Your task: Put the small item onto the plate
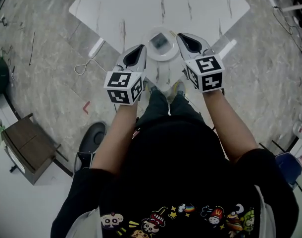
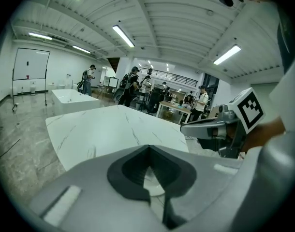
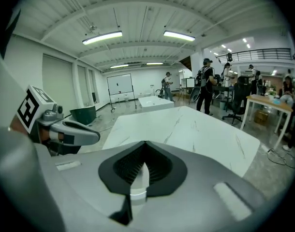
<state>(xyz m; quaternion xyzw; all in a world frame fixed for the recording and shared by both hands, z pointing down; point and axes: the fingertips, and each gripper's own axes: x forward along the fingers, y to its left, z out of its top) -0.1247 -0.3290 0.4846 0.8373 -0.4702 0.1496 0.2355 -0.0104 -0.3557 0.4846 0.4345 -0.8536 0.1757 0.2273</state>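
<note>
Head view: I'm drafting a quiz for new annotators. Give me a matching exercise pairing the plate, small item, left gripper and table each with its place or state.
1. plate
2. small item
3. left gripper
4. table

A. lies on the plate
B. white, veined like marble
C. by the table's near corner
D. tongs tips together, holding nothing

Pairs: 1-C, 2-A, 3-D, 4-B
</note>
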